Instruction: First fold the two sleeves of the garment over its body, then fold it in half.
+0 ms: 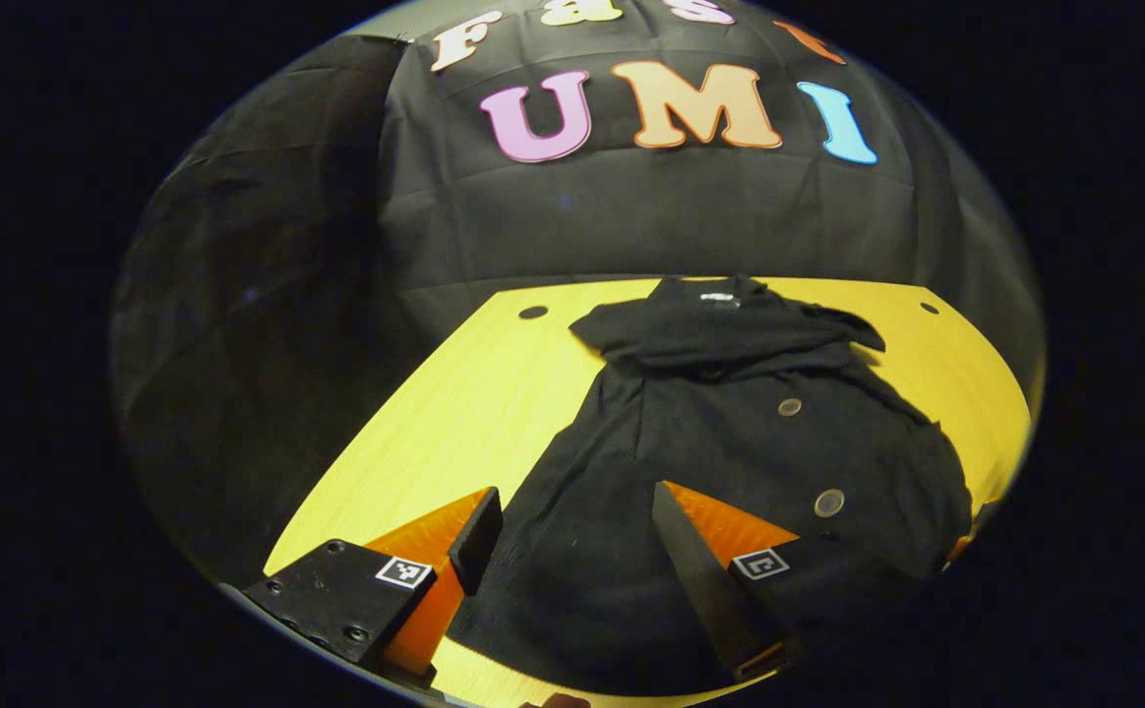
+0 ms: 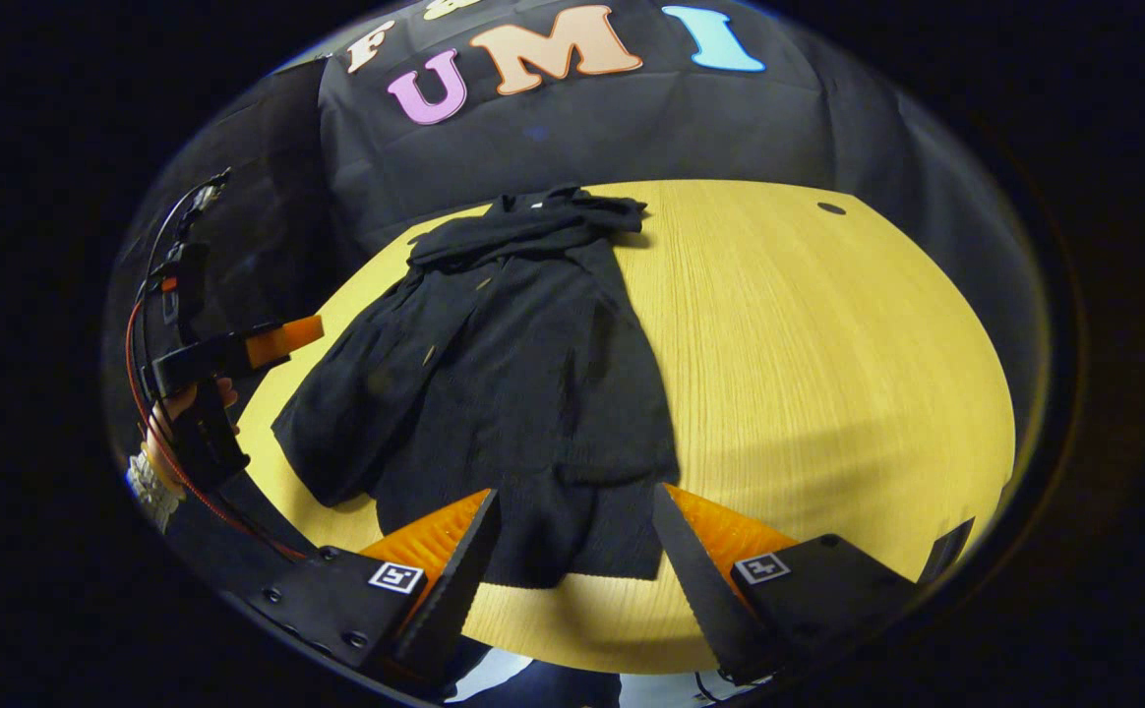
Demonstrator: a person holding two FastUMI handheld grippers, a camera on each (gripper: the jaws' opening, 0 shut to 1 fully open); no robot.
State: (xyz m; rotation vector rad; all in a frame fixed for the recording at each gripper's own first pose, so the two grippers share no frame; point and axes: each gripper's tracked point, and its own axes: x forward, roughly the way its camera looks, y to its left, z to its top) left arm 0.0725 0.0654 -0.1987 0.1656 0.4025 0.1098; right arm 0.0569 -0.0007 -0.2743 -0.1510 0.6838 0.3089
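Left gripper (image 1: 572, 551): its jaws stand wide apart and grip nothing. The two fingers hang over the near hem of the garment (image 1: 730, 433), with dark cloth showing in the gap between them. Whether the fingertips touch the cloth cannot be told.

Right gripper (image 2: 572, 551): its jaws also stand wide apart and grip nothing. The near corner of the garment (image 2: 523, 393) lies in the gap between the fingers, over the near edge of the table (image 2: 828, 374).

In the right gripper view, the left gripper (image 2: 277, 339) shows farther off at the left edge, held in a hand (image 2: 184, 403), with red and black cables running along it.

The garment is black and lies on the yellow wooden table, hem toward the grippers and collar toward the far side. Two round buttons (image 1: 828, 502) show on its front. Both sleeves lie bunched across the upper chest, just below the collar. One side of the body is doubled inward along its length.

Past the collar, the table's far edge carries small dark holes (image 1: 533, 312). Behind it hangs the black cloth wall (image 1: 632, 216).
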